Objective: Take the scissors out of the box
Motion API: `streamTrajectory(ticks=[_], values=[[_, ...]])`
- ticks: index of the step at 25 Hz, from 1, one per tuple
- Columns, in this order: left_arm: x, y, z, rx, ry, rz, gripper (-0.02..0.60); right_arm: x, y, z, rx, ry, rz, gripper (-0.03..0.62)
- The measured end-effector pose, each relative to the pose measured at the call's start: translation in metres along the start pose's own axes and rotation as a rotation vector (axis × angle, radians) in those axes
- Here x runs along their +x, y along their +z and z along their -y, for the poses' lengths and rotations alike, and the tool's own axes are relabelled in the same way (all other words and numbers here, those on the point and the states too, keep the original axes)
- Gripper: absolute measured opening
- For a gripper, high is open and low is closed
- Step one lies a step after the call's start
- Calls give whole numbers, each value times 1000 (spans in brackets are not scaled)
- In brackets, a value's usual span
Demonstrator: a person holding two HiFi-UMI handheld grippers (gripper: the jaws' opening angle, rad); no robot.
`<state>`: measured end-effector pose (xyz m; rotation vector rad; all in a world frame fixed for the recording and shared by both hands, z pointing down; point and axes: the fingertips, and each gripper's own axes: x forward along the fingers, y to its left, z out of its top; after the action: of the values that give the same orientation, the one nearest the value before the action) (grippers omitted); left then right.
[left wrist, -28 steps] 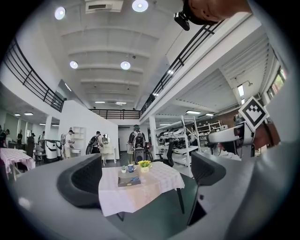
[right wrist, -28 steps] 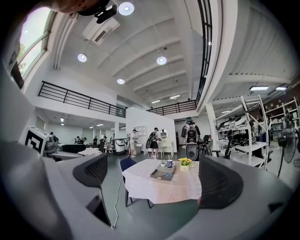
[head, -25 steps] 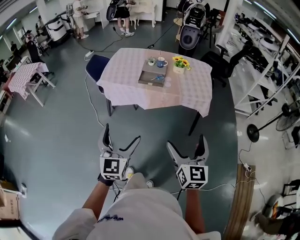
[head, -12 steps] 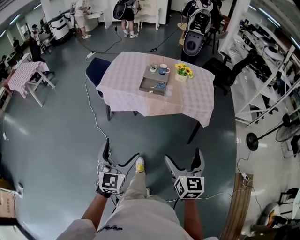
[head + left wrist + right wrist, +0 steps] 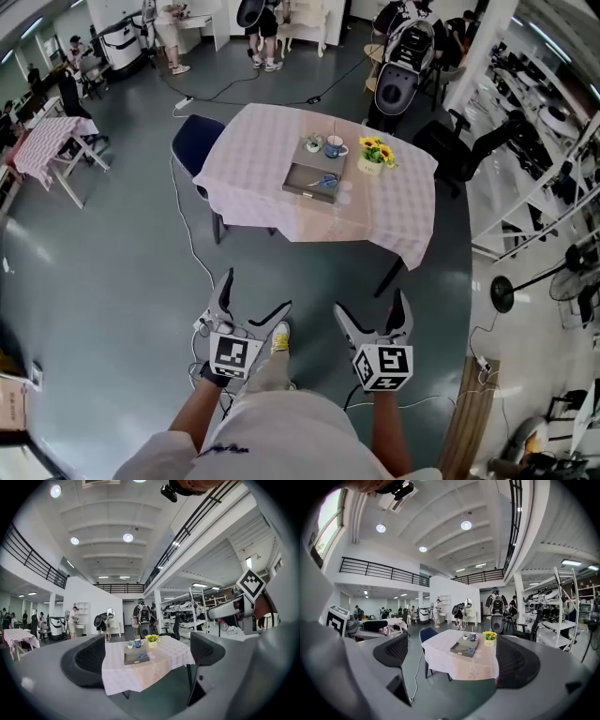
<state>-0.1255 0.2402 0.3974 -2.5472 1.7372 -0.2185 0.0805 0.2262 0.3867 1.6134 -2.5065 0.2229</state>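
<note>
A grey open box [image 5: 310, 182] lies on a table with a pale pink checked cloth [image 5: 253, 159], several steps ahead of me. Blue-handled scissors [image 5: 326, 181] lie inside the box. Both grippers hang over the floor, far short of the table. My left gripper [image 5: 251, 298] is open and holds nothing. My right gripper [image 5: 372, 314] is open and holds nothing as well. The left gripper view frames the box [image 5: 132, 659] and scissors [image 5: 141, 656] between its fingers [image 5: 89, 660]. The right gripper view shows the box [image 5: 461, 648] and scissors [image 5: 470, 649] too.
A blue mug [image 5: 335, 148], a small white cup and a pot of yellow flowers [image 5: 373, 155] stand behind the box. A blue chair [image 5: 194, 139] sits at the table's left. A white cable [image 5: 192, 234] trails on the floor. A fan [image 5: 511, 291] and shelves stand at the right.
I have walked a little closer: the table and box sit lower and larger in the head view. Both grippers stay open and held low in front of me.
</note>
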Motion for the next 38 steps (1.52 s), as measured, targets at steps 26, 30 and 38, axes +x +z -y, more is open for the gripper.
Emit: streamTrajectory(ticks=[26, 30, 38], values=[[219, -28, -111, -37, -311, -30, 563, 249, 63, 26, 13, -62, -54, 509], [252, -24, -113, -31, -326, -16, 563, 277, 64, 47, 30, -70, -51, 502], [334, -33, -130, -46, -300, -54, 563, 353, 66, 98, 33, -49, -55, 499]])
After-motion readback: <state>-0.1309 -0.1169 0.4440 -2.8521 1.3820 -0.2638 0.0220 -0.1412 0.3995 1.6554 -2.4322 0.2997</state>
